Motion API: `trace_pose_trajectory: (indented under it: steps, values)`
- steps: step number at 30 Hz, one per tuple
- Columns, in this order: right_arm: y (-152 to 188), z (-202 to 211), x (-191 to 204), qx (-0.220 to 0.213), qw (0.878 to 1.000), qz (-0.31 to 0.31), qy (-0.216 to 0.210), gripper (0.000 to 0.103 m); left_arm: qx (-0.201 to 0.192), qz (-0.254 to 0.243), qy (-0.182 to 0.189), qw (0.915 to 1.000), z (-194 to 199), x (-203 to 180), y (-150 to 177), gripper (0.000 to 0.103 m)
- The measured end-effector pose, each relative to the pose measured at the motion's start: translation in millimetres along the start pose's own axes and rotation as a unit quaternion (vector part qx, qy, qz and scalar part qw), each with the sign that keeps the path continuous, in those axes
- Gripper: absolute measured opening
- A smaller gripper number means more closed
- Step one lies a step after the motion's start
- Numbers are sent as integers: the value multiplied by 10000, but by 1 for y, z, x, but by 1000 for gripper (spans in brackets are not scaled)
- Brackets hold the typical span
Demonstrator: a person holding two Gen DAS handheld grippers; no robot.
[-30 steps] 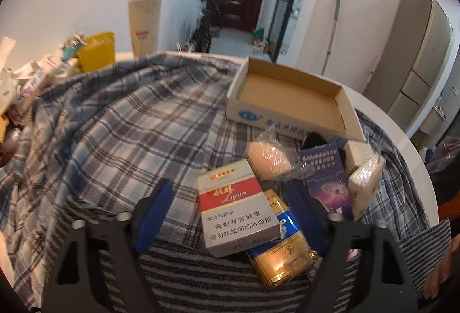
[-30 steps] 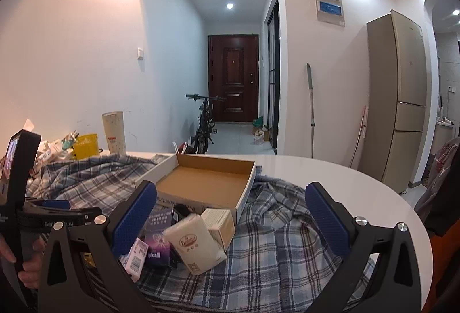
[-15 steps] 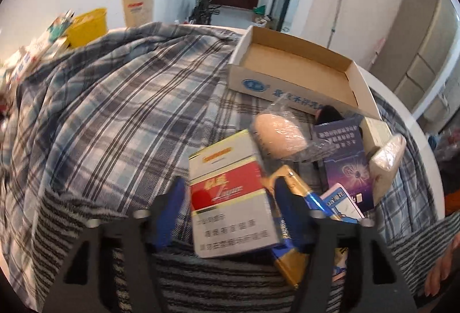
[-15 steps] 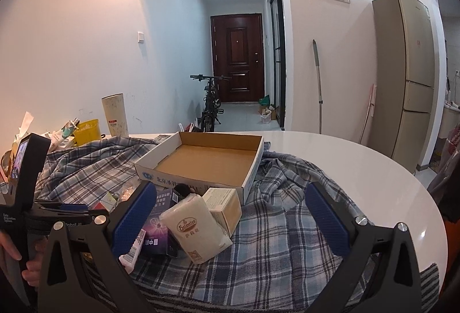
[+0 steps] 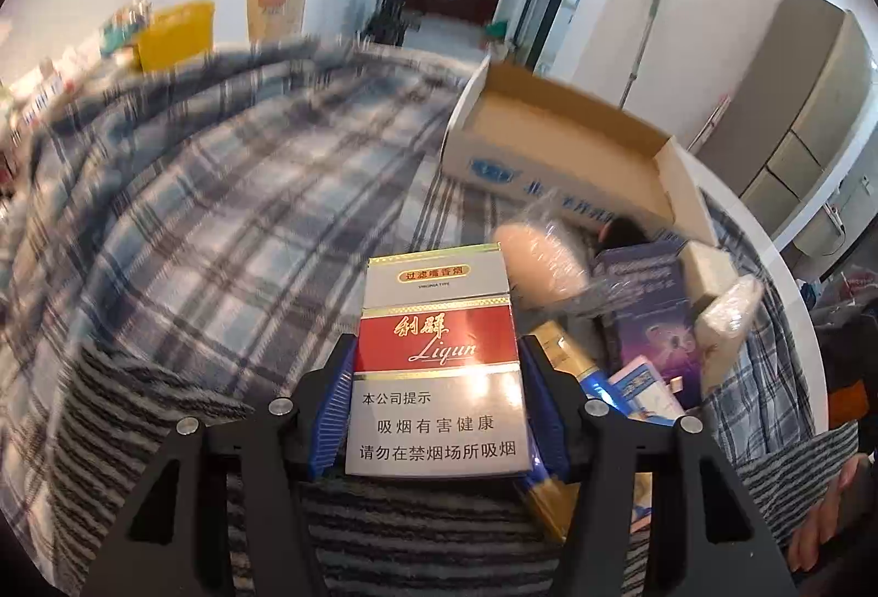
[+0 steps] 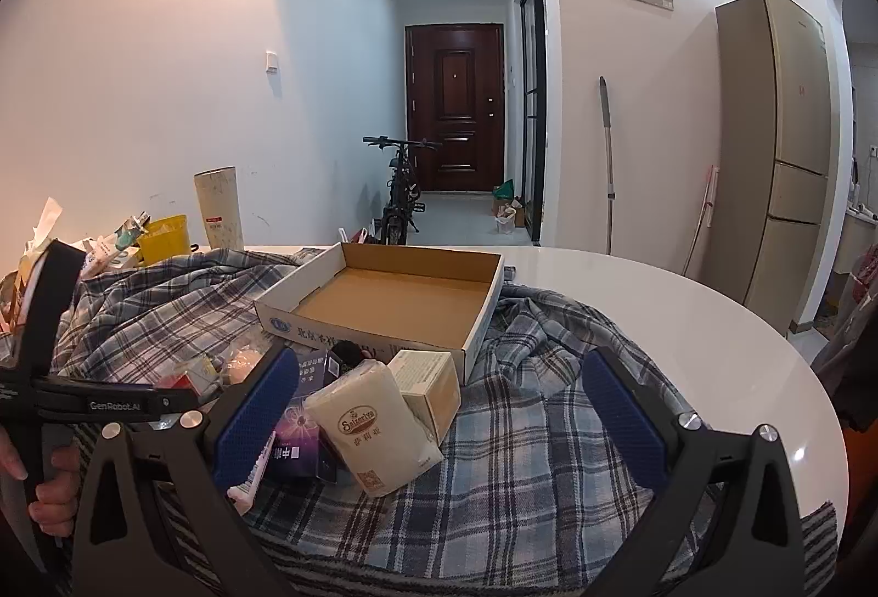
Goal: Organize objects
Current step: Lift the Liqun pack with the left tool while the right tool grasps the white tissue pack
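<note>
My left gripper [image 5: 436,405] is shut on a red, white and grey cigarette pack [image 5: 439,366] and holds it above the plaid cloth. An open cardboard box [image 5: 559,147] lies beyond it and is empty; it also shows in the right wrist view [image 6: 395,300]. Beside the pack lie a wrapped beige item [image 5: 540,262], a purple box [image 5: 653,322], a gold and blue pack [image 5: 570,361] and a tissue pack [image 5: 727,322]. My right gripper [image 6: 439,410] is open and empty, above the tissue pack [image 6: 373,427] and a small beige box [image 6: 431,383].
A plaid cloth [image 6: 521,460] covers the round white table [image 6: 686,311]. A yellow tub [image 5: 175,32] and clutter stand at the far left. A striped cloth [image 5: 411,542] lies at the near edge. A fridge [image 6: 779,147] and a bicycle [image 6: 400,191] stand behind.
My left gripper has closed on the cigarette pack and lifted it off the pile. My right gripper has stayed open, with its view tilted slightly.
</note>
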State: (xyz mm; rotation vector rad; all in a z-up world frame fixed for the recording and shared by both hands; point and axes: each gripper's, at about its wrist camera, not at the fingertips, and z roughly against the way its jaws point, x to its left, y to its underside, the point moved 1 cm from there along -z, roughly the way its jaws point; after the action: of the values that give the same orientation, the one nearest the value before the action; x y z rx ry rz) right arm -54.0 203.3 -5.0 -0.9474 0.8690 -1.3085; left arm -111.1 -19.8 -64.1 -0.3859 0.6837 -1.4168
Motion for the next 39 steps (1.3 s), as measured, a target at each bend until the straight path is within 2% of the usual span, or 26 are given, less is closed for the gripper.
trace_pose_trajectory:
  steps: [2, 3, 7, 12, 15, 18, 21, 26, 31, 34, 39]
  values:
    - [-1, 1, 0, -13, 10000, 0, 16, 103, -347, -194, -115, 9991, 14, -5, -1, 60]
    - [-1, 2, -1, -23, 10000, -1, 21, 103, -640, -336, -157, 9973, 26, -10, 0, 60]
    - [-3, 7, -1, -64, 10000, -20, 46, 103, -1333, -713, -106, 9885, 49, -20, 2, 60]
    - [0, 8, -1, 9, 10000, -3, 70, 103, -1779, -843, -2, 9804, 58, -19, 6, 60]
    - [3, 5, 0, 112, 9999, 24, 76, 103, -2181, -976, -63, 9710, 73, -24, 13, 60]
    - [3, -2, 3, 251, 9997, 66, 4, 103, -2373, -1151, -109, 9645, 77, -30, 17, 60]
    - [2, -11, 7, 438, 9988, 189, -141, 103, -2406, -1228, -155, 9627, 77, -34, 18, 60]
    - [2, -25, 10, 673, 9968, 419, -88, 103, -2312, -1014, -132, 9675, 75, -26, 16, 60]
    - [10, -49, 18, 1227, 9888, 634, -570, 103, -2132, -858, -109, 9732, 67, -20, 14, 60]
    - [17, -65, 24, 1466, 9841, 766, -654, 97, -2027, -918, -84, 9749, 63, -23, 15, 60]
    - [20, -86, 24, 1738, 9798, 640, -755, 96, -2046, -949, -126, 9741, 63, -26, 17, 60]
